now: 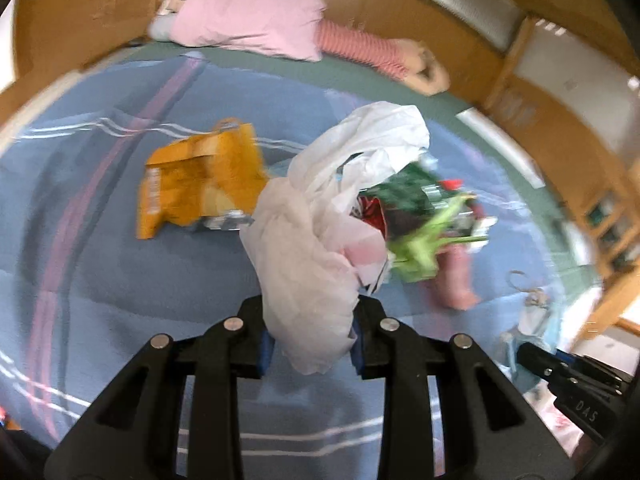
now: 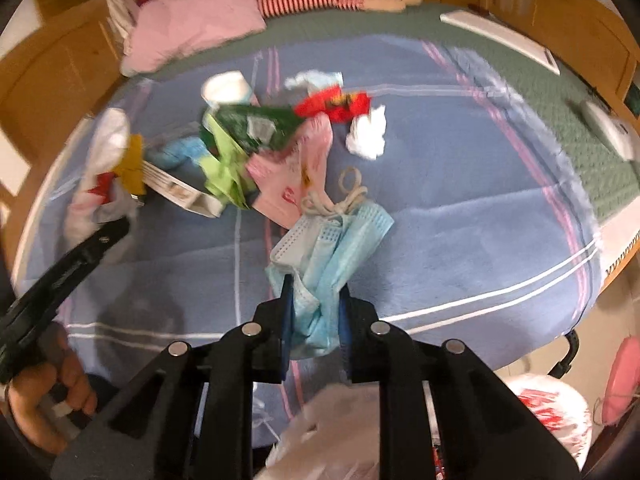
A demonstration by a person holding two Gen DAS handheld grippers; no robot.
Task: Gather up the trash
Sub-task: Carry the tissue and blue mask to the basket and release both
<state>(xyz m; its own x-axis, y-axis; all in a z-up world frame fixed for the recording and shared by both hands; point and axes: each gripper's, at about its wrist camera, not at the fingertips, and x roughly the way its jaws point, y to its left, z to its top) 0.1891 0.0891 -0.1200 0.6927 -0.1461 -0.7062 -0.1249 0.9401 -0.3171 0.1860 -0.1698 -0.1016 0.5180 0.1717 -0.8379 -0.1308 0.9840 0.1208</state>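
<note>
Trash split across both claws. Right gripper (image 2: pixel 314 312) pinches a crumpled blue face mask (image 2: pixel 328 248) between its pads, ear loops dangling, held clear above the blue blanket (image 2: pixel 460 240), presumably en route to the bag. Left gripper (image 1: pixel 312 344) is clamped on the white plastic bag (image 1: pixel 316 240), gripped by its edge so the mouth hangs open; wrappers already show inside. Still loose on the blanket: orange snack bag (image 1: pixel 200 184), green wrapper (image 2: pixel 256 128), red wrapper (image 2: pixel 334 106), tissue (image 2: pixel 368 136). Pink pillow (image 2: pixel 196 28) at the headboard, well apart.

Blue striped blanket (image 2: pixel 460 184) covers bed; wooden furniture (image 1: pixel 560 92), perhaps shelving, behind.
</note>
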